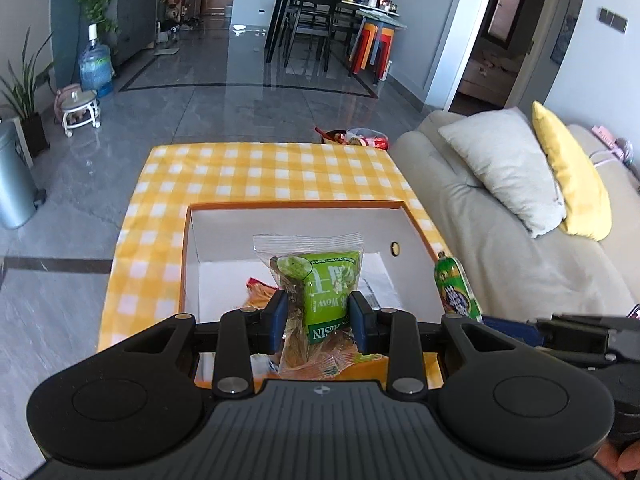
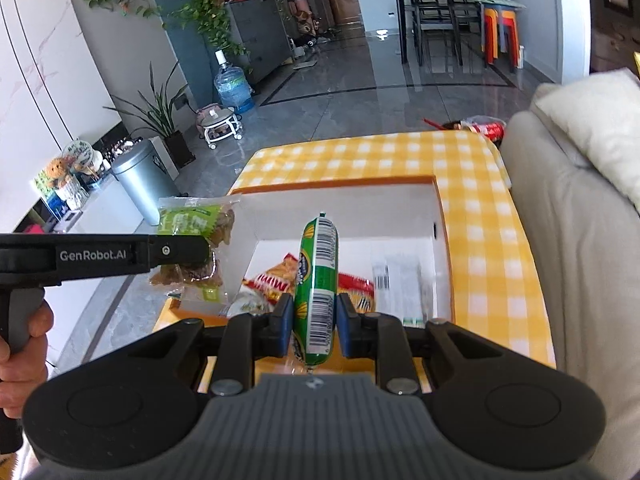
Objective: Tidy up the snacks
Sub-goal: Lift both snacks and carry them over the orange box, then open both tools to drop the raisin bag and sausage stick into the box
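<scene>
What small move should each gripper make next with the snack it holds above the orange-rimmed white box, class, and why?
Probably carry both forward and lower them into the orange-rimmed white box. The left gripper clamps a green-labelled clear snack bag, the right gripper a green sausage-shaped snack; other packets already lie inside.

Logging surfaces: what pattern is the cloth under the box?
Yellow-and-white checks on the tablecloth under the box, clearest in the left wrist view.

left gripper (image 1: 319,322): angled downward, blue pads pressed on both sides of a held packet | right gripper (image 2: 311,325): angled downward, pads clamped on a held tube-shaped pack | left hand (image 2: 18,360): wrapped around the left gripper's grey handle, seen from the right wrist
</scene>
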Demonstrator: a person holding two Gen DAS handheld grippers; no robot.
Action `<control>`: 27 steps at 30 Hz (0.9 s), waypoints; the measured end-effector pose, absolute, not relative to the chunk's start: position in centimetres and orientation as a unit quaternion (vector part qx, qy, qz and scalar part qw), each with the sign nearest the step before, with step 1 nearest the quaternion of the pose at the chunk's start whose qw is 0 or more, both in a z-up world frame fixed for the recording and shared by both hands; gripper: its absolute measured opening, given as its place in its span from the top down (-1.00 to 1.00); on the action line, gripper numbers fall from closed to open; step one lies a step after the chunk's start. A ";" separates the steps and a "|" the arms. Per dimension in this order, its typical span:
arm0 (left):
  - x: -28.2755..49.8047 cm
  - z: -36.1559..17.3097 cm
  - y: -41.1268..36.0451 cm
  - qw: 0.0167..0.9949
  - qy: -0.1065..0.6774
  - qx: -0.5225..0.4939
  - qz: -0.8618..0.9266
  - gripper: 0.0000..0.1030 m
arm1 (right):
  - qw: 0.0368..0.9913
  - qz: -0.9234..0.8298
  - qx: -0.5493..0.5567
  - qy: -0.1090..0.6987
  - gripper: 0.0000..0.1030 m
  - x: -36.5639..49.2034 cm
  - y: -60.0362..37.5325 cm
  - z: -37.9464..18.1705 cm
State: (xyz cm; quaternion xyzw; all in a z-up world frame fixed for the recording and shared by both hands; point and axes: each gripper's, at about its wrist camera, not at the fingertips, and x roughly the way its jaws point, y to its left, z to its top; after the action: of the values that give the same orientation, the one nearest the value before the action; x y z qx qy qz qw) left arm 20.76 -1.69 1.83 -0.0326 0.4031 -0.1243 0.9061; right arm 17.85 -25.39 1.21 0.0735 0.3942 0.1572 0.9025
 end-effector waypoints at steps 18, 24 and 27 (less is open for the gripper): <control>29.9 -2.8 -2.5 0.885 0.448 0.058 -0.110 0.29 | 0.885 0.160 -0.013 0.436 0.62 28.5 -21.7 -2.8; 32.1 -5.0 -2.7 0.874 0.467 0.085 -0.109 0.30 | 0.878 0.164 -0.047 0.447 0.62 30.9 -20.4 -5.0; 32.9 -5.9 -2.8 0.869 0.473 0.096 -0.111 0.30 | 0.875 0.169 -0.068 0.449 0.62 31.7 -19.9 -6.0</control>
State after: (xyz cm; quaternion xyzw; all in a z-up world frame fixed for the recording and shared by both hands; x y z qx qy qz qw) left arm 32.90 -2.83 -5.85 0.0960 0.4725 -0.1112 0.8690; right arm 31.68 -19.87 -6.03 -0.0678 0.4486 0.1692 0.8749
